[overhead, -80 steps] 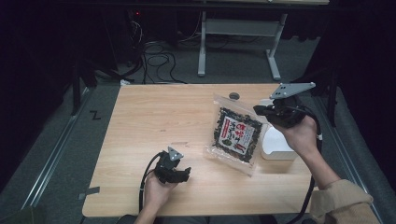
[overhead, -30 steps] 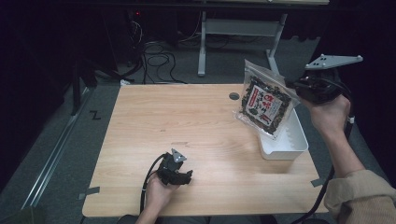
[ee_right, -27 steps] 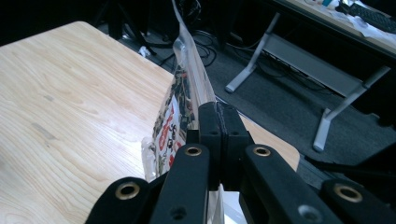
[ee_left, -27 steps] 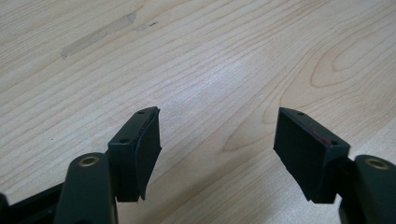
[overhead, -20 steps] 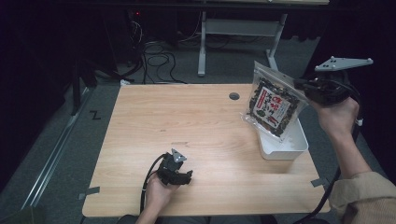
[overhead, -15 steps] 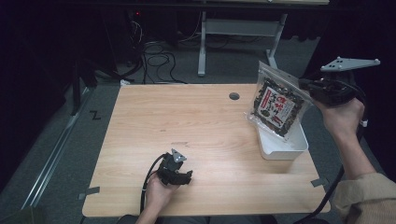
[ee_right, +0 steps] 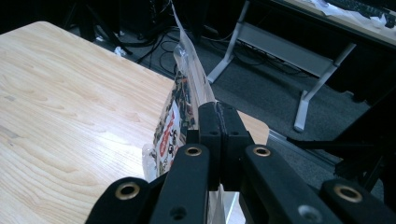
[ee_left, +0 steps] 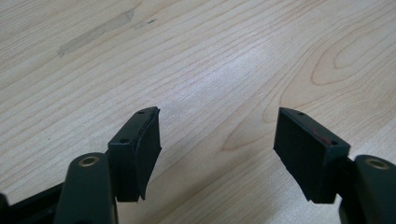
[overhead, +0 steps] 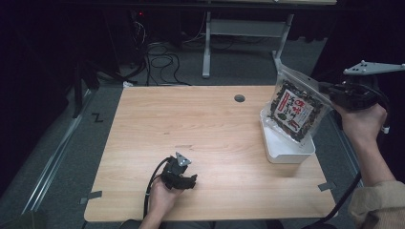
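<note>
A clear snack bag (overhead: 296, 109) with a dark, red and white label hangs in the air over the white tray (overhead: 290, 151) at the table's right edge. My right gripper (overhead: 328, 90) is shut on the bag's upper right edge. In the right gripper view the two black jaws (ee_right: 218, 122) press together on the bag (ee_right: 180, 112), which hangs to their left. Near the table's front edge my left gripper (overhead: 191, 177) rests low on the wood, held in a hand. Its pads (ee_left: 145, 140) stand wide apart over bare wood, so this gripper (ee_left: 217, 156) is open and holds nothing.
The wooden table (overhead: 200, 129) has a round cable hole (overhead: 239, 98) at its far side. Tape marks sit at the front corners (overhead: 326, 186). Beyond the table are a metal desk frame (overhead: 248, 33) and cables (overhead: 162, 52) on the grey floor.
My right gripper has lifted the bag off the table and carried it rightward until it hangs above the white tray. The left hand has stayed put.
</note>
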The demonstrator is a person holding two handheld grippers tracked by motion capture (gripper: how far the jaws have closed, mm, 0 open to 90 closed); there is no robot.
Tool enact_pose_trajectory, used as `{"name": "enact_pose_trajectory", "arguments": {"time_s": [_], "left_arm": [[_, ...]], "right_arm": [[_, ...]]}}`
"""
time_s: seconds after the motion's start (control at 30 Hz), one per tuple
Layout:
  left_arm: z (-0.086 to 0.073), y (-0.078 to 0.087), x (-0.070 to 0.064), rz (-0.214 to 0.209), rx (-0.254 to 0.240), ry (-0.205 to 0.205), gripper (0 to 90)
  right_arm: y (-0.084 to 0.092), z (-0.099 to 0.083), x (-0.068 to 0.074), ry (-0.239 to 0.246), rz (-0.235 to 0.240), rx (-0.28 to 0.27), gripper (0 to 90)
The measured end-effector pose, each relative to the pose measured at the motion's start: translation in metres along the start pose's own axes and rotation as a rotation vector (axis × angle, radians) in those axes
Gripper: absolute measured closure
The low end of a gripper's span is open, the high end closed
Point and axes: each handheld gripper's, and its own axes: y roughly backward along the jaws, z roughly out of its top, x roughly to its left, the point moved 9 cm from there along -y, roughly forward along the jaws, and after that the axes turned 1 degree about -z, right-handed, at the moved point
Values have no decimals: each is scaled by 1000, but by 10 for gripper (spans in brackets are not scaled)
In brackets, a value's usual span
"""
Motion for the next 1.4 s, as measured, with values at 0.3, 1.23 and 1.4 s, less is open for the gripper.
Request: {"name": "enact_pose_trajectory", "arguments": {"time_s": [0.3, 1.23, 1.4], "left_arm": [[0, -1, 0, 4, 4, -3, 319], [-1, -2, -2, 0, 6, -6, 318], [-1, -2, -2, -2, 9, -4, 318]], "right_arm": [[-3, -11, -6, -8, -22, 16, 900], [-26, -46, -4, -58, -6, 52, 900], [-27, -53, -6, -52, -14, 64, 900]]}}
